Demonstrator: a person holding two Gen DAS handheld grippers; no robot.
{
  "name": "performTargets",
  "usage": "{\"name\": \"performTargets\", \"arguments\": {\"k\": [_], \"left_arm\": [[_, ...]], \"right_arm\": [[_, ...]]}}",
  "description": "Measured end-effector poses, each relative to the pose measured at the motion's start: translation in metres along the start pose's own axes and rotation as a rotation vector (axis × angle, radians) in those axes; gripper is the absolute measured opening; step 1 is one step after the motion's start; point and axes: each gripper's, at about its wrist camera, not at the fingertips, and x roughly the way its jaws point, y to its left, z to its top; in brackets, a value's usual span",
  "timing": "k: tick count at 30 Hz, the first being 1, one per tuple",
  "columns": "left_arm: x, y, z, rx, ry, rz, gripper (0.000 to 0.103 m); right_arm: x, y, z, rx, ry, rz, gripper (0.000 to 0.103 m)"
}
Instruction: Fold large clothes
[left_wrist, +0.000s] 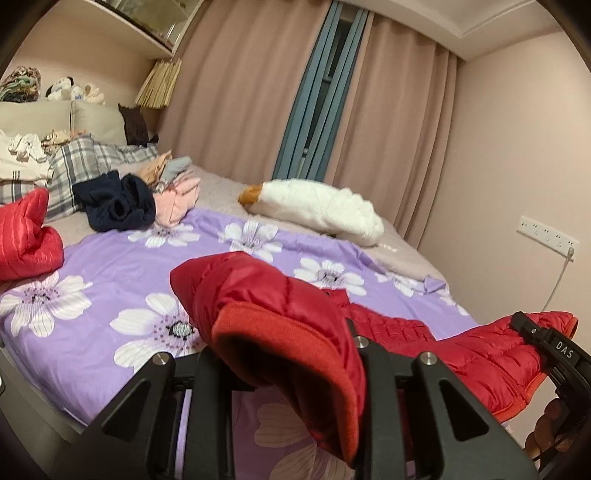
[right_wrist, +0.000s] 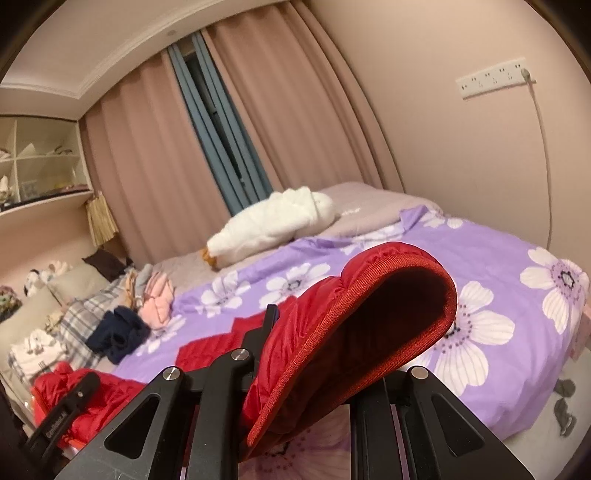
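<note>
A red quilted puffer jacket (left_wrist: 461, 343) lies across the near part of a bed with a purple flowered cover (left_wrist: 122, 266). My left gripper (left_wrist: 284, 373) is shut on a ribbed cuff or hem end of the jacket (left_wrist: 280, 332) and holds it above the cover. My right gripper (right_wrist: 314, 373) is shut on another ribbed edge of the jacket (right_wrist: 354, 332), also lifted. The right gripper shows at the right edge of the left wrist view (left_wrist: 554, 350). The left gripper shows at the lower left of the right wrist view (right_wrist: 66, 410). More red fabric (left_wrist: 26, 236) lies at the left.
A white plush goose (left_wrist: 317, 210) lies at the far side of the bed. A navy garment (left_wrist: 118, 203), pink folded clothes (left_wrist: 177, 199) and a plaid pillow (left_wrist: 74, 166) are near the headboard. Pink curtains (left_wrist: 240, 92) and a wall with a power strip (left_wrist: 546, 236) bound the bed.
</note>
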Motion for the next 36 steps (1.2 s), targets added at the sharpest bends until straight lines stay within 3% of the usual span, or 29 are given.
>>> {"name": "performTargets", "arguments": {"k": [11, 17, 36], "left_arm": [[-0.015, -0.004, 0.007, 0.002, -0.020, -0.028, 0.029], [0.008, 0.002, -0.003, -0.017, 0.058, 0.002, 0.030], [0.048, 0.004, 0.004, -0.019, 0.074, 0.041, 0.031]], "right_arm": [[-0.023, 0.000, 0.010, 0.002, -0.066, 0.041, 0.017], [-0.002, -0.003, 0.000, 0.014, 0.008, -0.004, 0.017], [0.031, 0.001, 0.002, -0.012, 0.026, -0.015, 0.017]]}}
